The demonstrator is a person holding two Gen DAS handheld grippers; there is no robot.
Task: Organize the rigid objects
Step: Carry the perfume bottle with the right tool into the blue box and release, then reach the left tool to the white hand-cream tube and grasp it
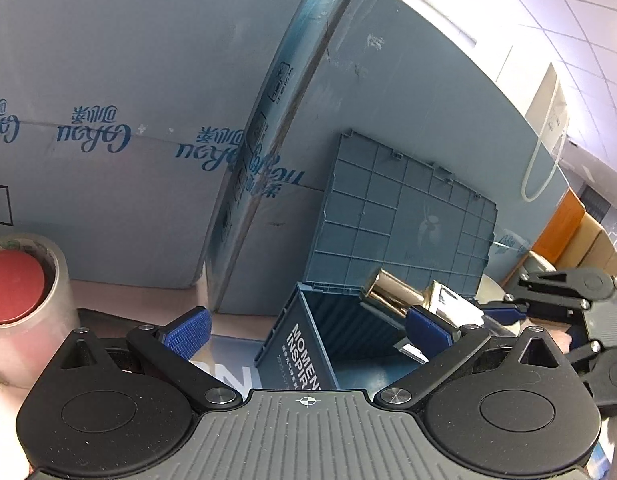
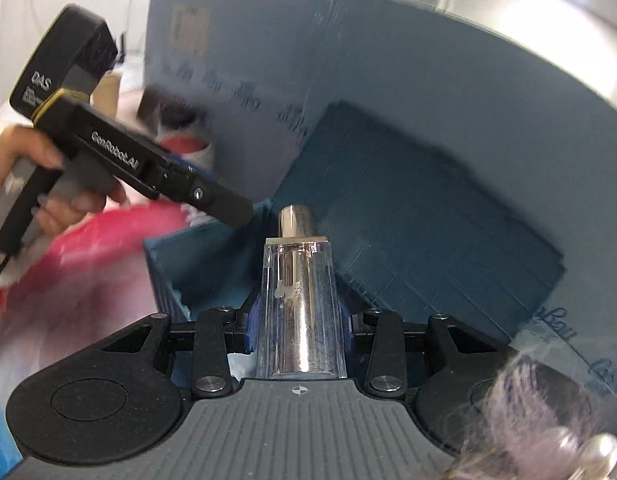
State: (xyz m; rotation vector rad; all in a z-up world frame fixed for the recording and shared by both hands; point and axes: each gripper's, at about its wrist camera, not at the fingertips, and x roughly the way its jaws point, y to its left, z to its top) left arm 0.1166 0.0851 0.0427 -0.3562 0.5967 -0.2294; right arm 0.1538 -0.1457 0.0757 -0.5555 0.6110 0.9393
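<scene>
While the left wrist view looks forward, we note the left gripper (image 1: 306,330) spread wide and holding nothing, hovering low over the near wall of the blue storage box (image 1: 296,344). Its lid (image 1: 404,224) stands propped against the cardboard cartons (image 1: 128,120), presumably to leave the opening free. A tape roll (image 1: 32,280) sits at the far left of the bench. The glass bottle (image 1: 412,292) arrives from the right, over the box's right rim

From the right wrist view, we record the right gripper (image 2: 300,320) clamped on the bottle's clear body, metal cap (image 2: 292,220) pointing forward toward the box interior (image 2: 204,256). We judge it is about to be stowed. The person's left hand (image 2: 40,184) grips its tool level, angled toward the box
</scene>
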